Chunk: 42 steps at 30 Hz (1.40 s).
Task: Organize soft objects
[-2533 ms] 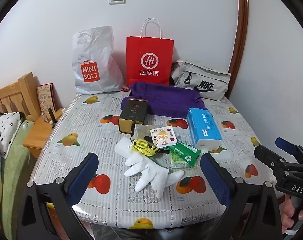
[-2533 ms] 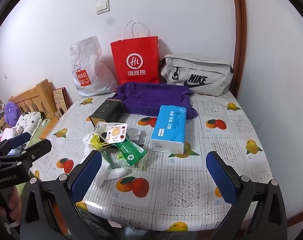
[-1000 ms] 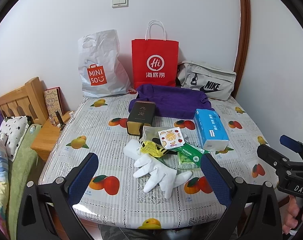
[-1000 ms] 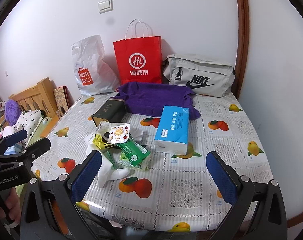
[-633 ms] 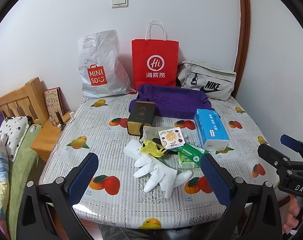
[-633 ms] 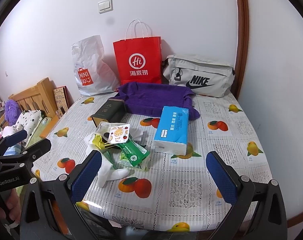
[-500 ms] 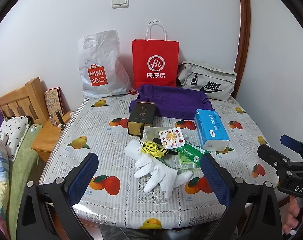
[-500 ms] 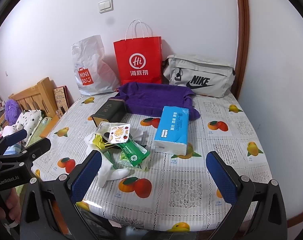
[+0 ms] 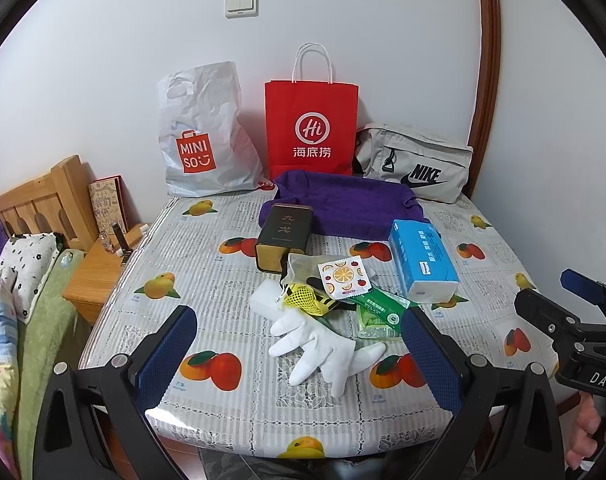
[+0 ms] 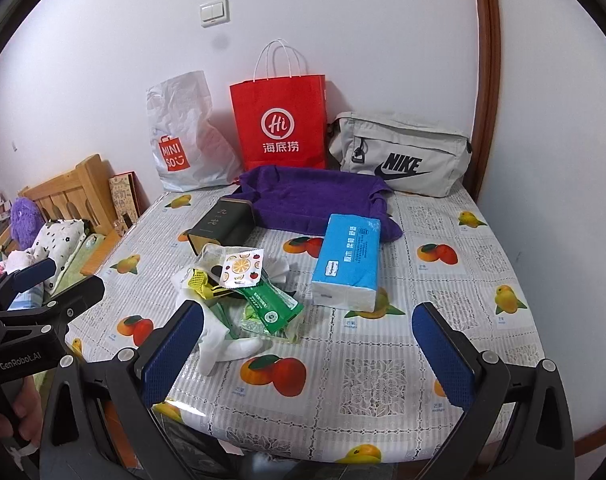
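Hovering over the table mess, both grippers wide open and holding nothing yet

left gripper (image 9: 299,354) frames the floppy white fabric glove (image 9: 323,350), which sits at the near edge of the pile with the green wipes packet (image 9: 377,312) and yellow mesh pouch (image 9: 303,300) just behind it. I'd guess a sloppy pinch drags the whole heap along. Right view shows the blue tissue pack (image 10: 349,260) clear of the pile, and right gripper (image 10: 307,356) has the glove mostly hidden behind a finger.
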Tool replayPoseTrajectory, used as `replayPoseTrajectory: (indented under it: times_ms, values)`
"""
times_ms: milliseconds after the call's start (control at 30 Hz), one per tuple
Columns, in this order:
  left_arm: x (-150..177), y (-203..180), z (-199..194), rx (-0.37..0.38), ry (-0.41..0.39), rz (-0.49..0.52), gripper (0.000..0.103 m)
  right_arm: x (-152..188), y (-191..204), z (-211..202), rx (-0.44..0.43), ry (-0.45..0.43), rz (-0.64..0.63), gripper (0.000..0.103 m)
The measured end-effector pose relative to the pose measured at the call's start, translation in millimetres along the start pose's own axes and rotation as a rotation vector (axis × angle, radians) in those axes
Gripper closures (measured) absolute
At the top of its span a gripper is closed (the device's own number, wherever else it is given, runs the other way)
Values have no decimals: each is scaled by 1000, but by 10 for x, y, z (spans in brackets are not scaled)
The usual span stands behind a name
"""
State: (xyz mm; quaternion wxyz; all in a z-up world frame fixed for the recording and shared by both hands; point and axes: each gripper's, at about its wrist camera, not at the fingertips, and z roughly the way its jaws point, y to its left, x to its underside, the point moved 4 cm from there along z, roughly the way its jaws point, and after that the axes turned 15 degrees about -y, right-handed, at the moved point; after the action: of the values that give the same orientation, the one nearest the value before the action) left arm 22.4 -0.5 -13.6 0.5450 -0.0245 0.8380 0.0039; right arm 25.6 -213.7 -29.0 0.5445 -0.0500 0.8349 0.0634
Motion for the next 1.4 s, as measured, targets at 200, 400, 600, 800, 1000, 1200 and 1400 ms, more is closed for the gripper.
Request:
replayPoseTrajectory:
  times_ms: [200,400,600,800,1000,1200,1400]
  values:
    - [-4,9,1,-1,2,-3,0,2,13,3,-4,2,-4,0]
    - [-4,3,13,14,8,-5,0,1,37,8,-11,0,-4,0]
    - [73,10,171,31,41,-17,0,38,34,78,-24,9,-6,0]
    - [294,68,467,10,95,-17,0,138,-16,248,-26,43,0,0]
    - [589,67,786,25,155,-15,0,345,-80,509,-24,103,9,0]
    - [928,-27,1157,51,230,-7,0,578,-157,763,-20,169,11,0]
    - [1121,-150,1413,77,234,33,0,790,-270,985,-18,222,37,0]
